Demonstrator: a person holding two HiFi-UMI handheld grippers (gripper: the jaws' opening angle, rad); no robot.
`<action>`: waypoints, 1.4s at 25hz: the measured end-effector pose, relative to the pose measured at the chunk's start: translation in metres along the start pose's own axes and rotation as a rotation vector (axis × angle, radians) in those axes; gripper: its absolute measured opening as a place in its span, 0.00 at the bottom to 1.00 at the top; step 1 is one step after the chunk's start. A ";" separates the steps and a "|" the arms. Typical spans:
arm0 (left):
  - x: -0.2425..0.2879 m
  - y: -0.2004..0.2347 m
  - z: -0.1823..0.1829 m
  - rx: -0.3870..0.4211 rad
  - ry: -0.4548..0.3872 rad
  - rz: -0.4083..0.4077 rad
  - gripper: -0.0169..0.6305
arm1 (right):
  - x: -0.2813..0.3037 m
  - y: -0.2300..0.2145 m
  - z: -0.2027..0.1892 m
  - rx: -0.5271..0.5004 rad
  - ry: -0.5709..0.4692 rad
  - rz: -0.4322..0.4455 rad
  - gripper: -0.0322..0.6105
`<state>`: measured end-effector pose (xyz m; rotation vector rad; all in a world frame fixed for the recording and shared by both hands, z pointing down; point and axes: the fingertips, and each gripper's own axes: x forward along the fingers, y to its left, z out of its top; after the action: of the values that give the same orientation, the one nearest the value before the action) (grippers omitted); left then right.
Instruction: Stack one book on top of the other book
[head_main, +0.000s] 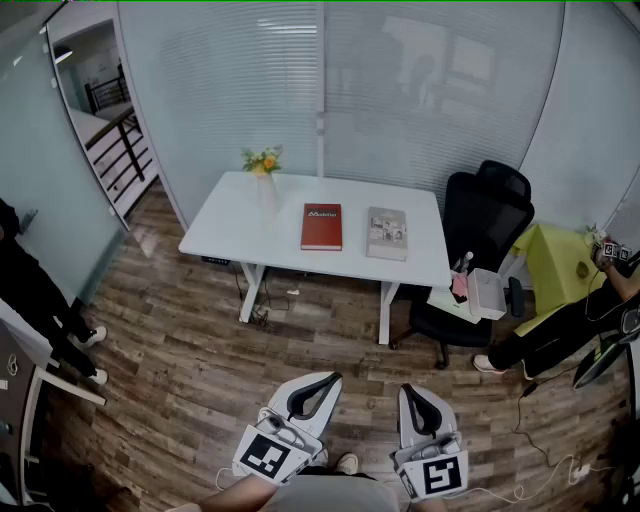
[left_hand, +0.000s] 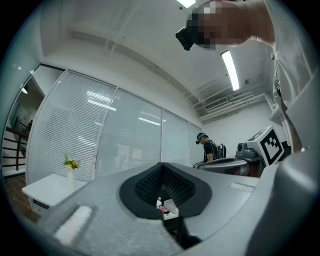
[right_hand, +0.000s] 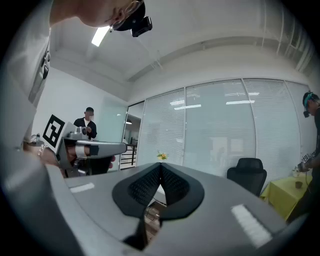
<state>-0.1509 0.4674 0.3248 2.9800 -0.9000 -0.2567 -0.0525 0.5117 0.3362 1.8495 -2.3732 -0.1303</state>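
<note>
A red book (head_main: 322, 226) and a grey-beige book (head_main: 387, 233) lie flat side by side on a white table (head_main: 230, 220) across the room in the head view. They do not touch. My left gripper (head_main: 322, 379) and right gripper (head_main: 409, 391) are held low at the bottom of that view, far from the table, both shut and empty. In the left gripper view the left gripper (left_hand: 161, 167) has its jaws together, and the right gripper (right_hand: 160, 170) looks the same in its own view. Neither book shows in the gripper views.
A vase of flowers (head_main: 264, 172) stands at the table's back left. A black office chair (head_main: 482, 225) sits right of the table, with a white box (head_main: 486, 293) beside it. One person (head_main: 560, 325) sits at the right by a yellow table (head_main: 562, 262); another person (head_main: 40, 300) stands at left. Wood floor (head_main: 200, 370) lies between me and the table.
</note>
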 end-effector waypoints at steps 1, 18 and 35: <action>-0.003 0.006 0.000 0.000 0.001 0.002 0.03 | 0.004 0.003 0.001 -0.005 -0.003 -0.002 0.06; -0.013 0.059 -0.014 -0.021 0.018 0.015 0.03 | 0.049 0.018 -0.004 -0.005 -0.013 -0.033 0.06; 0.101 0.084 -0.026 0.002 0.025 0.013 0.03 | 0.111 -0.081 -0.018 -0.003 -0.019 -0.030 0.06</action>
<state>-0.1102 0.3411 0.3406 2.9709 -0.9173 -0.2179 0.0009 0.3841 0.3473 1.8909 -2.3573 -0.1550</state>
